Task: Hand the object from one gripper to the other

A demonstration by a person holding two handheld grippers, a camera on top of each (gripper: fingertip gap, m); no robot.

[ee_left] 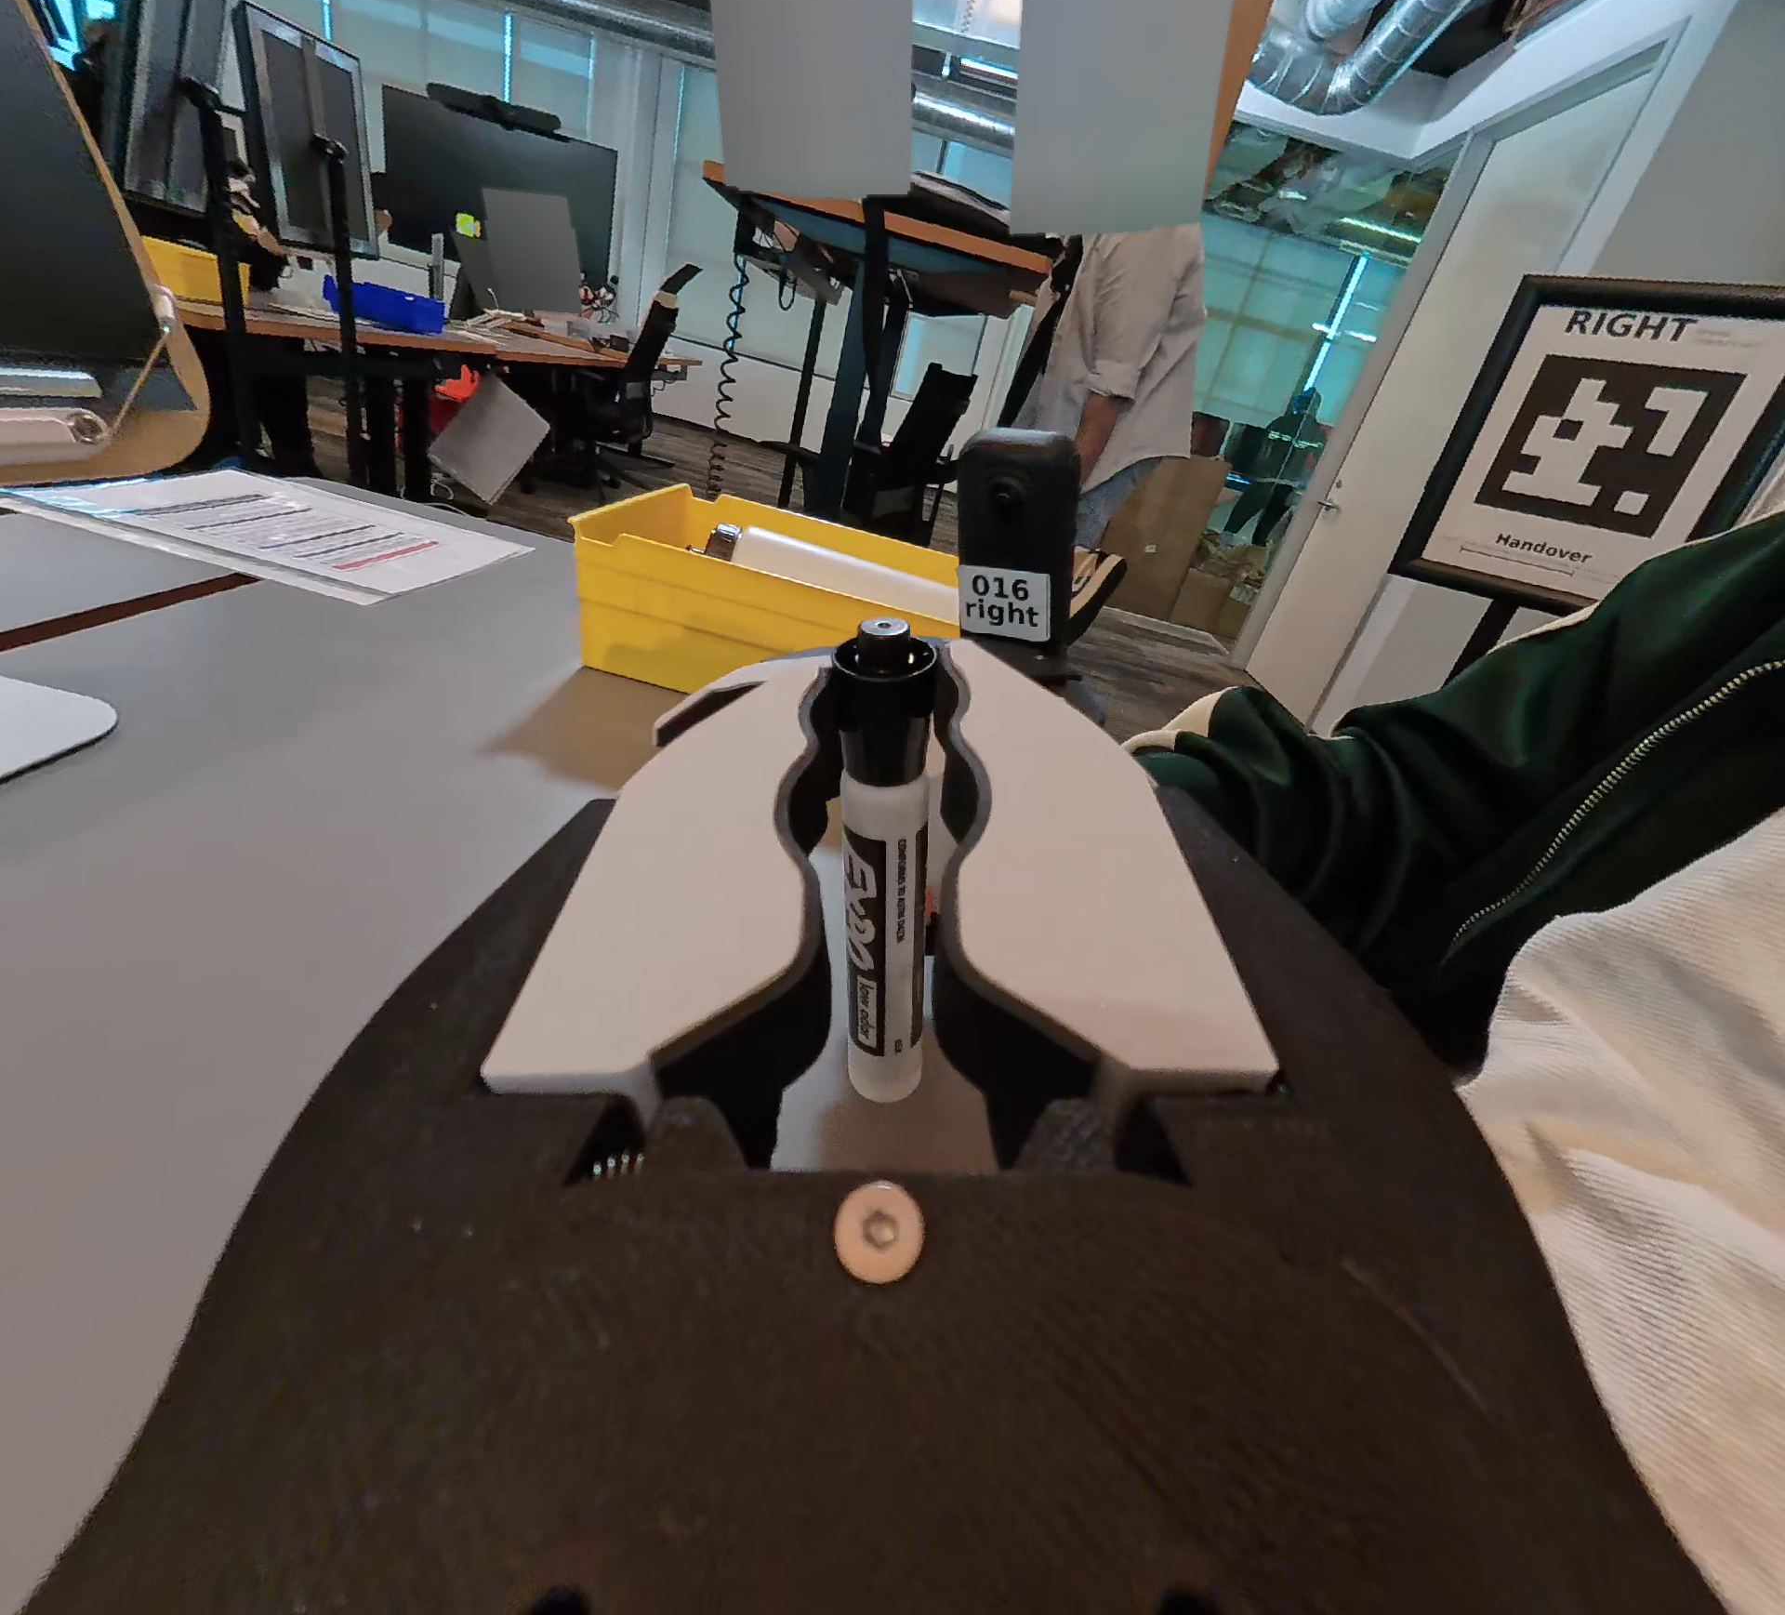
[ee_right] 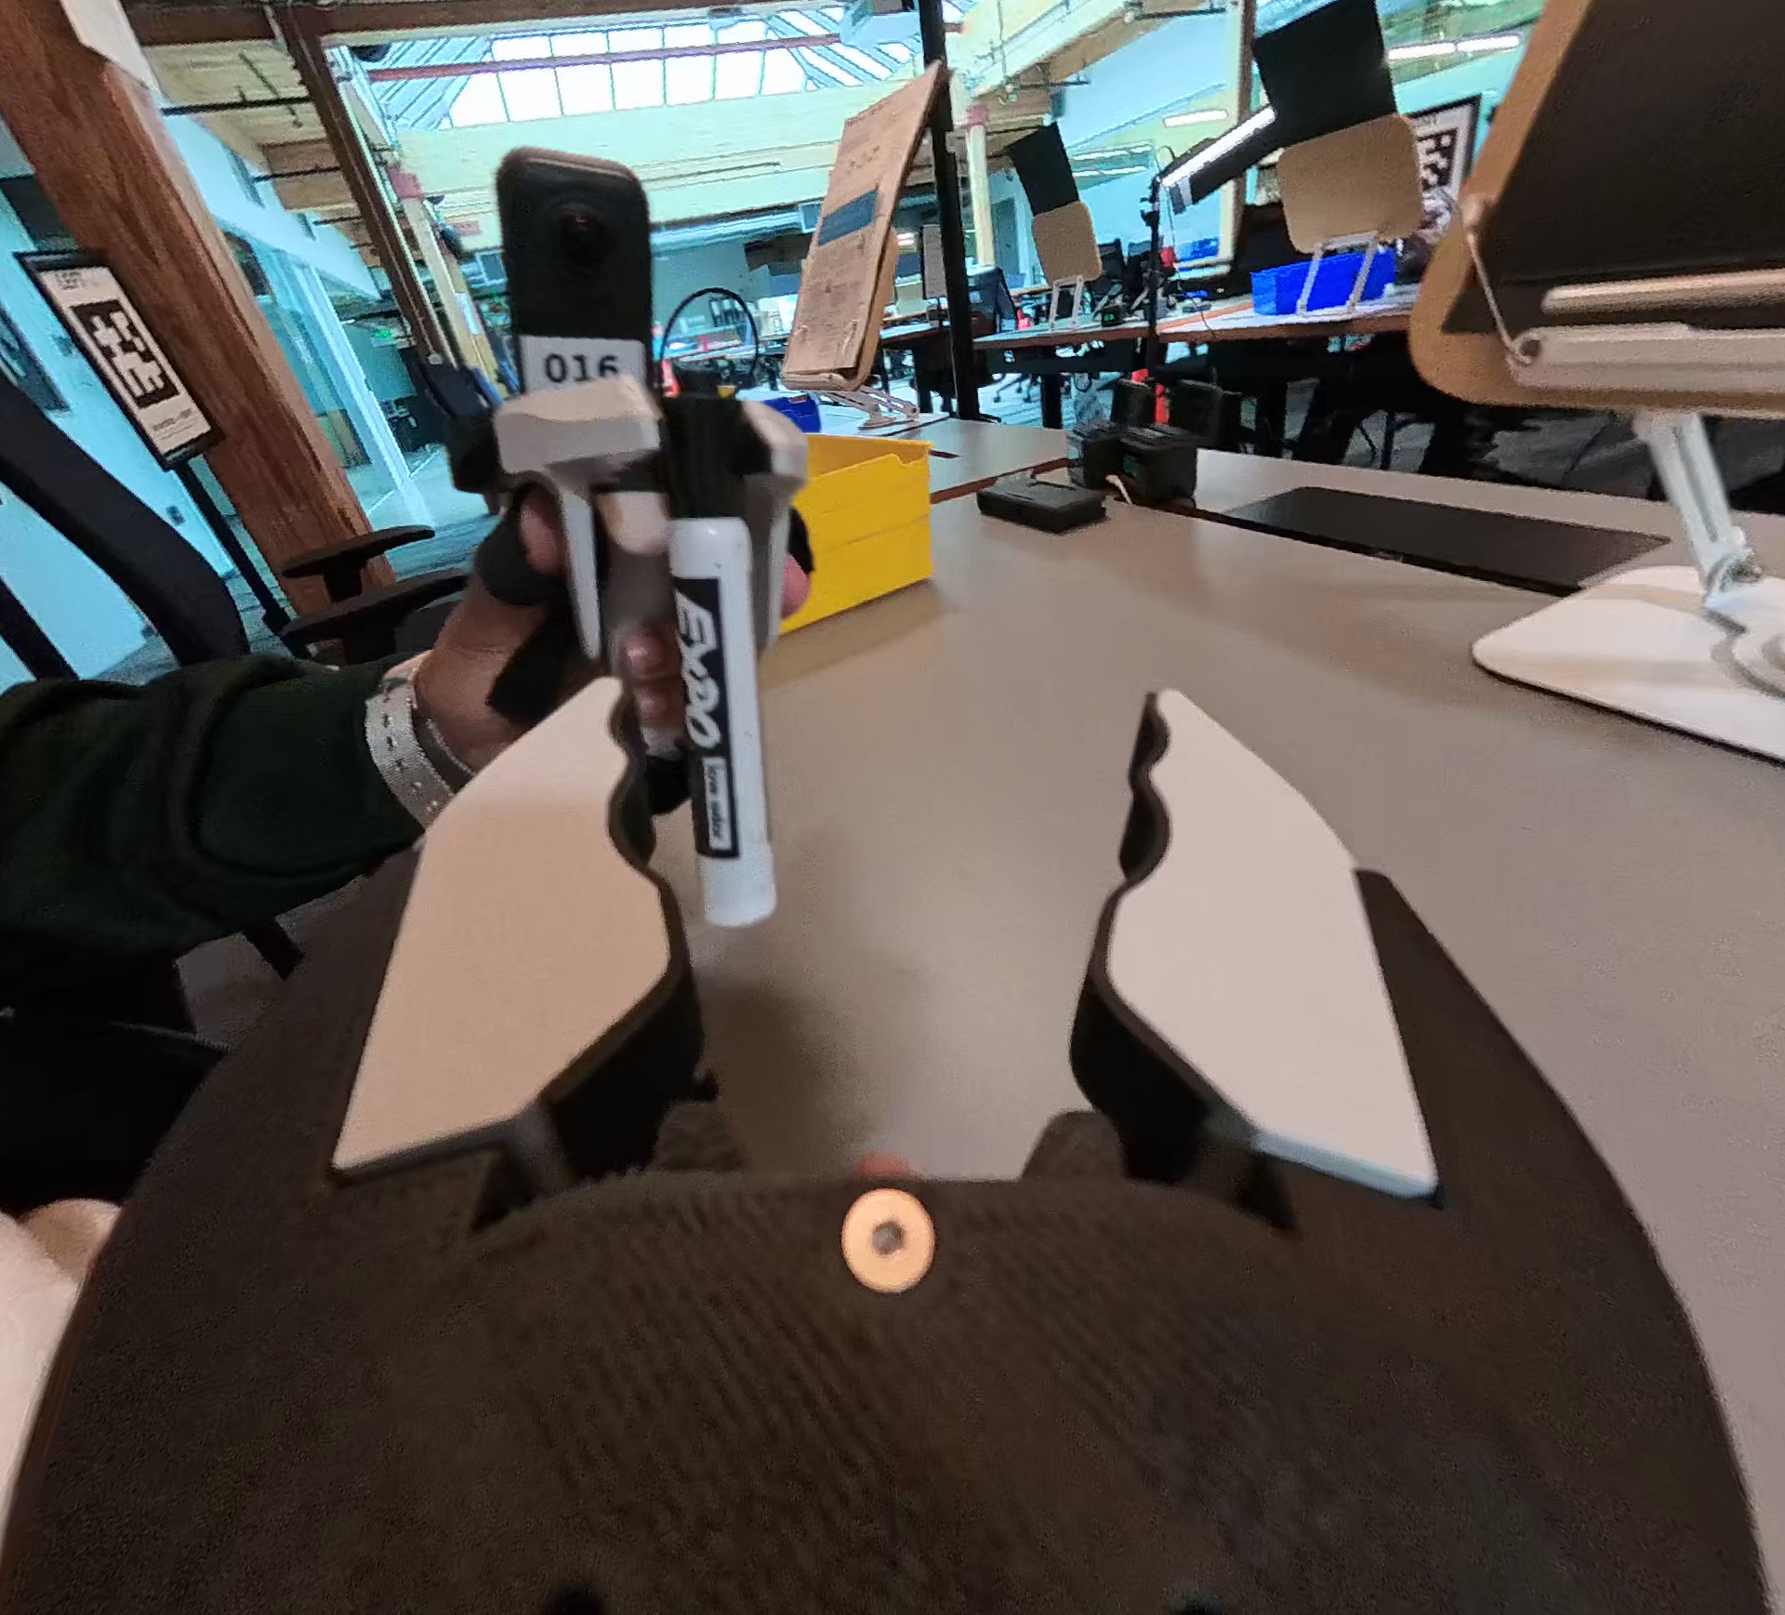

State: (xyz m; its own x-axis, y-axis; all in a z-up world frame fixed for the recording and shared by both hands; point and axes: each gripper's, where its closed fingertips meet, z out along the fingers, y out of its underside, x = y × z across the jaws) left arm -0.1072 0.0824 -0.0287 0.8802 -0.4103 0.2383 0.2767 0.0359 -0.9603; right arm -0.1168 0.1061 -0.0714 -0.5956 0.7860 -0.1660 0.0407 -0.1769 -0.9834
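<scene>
A: Currently, the left gripper (ee_left: 884, 699) clamps one dry-erase marker (ee_left: 881, 883) by its black cap end; the white barrel hangs free. The right gripper (ee_right: 889, 796) stands spread wide and empty, the barrel near its left finger (ee_right: 522, 950).

B: Risk?

A: Closing off-centre likely knocks the barrel aside; early release likely drops it onto the grey table (ee_right: 1111, 651). Count: one marker, two grippers, one yellow bin (ee_left: 695, 603).

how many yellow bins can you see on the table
1. A yellow bin sits at the table's far edge, beyond the left gripper holding the marker; the right wrist view shows the same one. Others may be hidden.
</scene>
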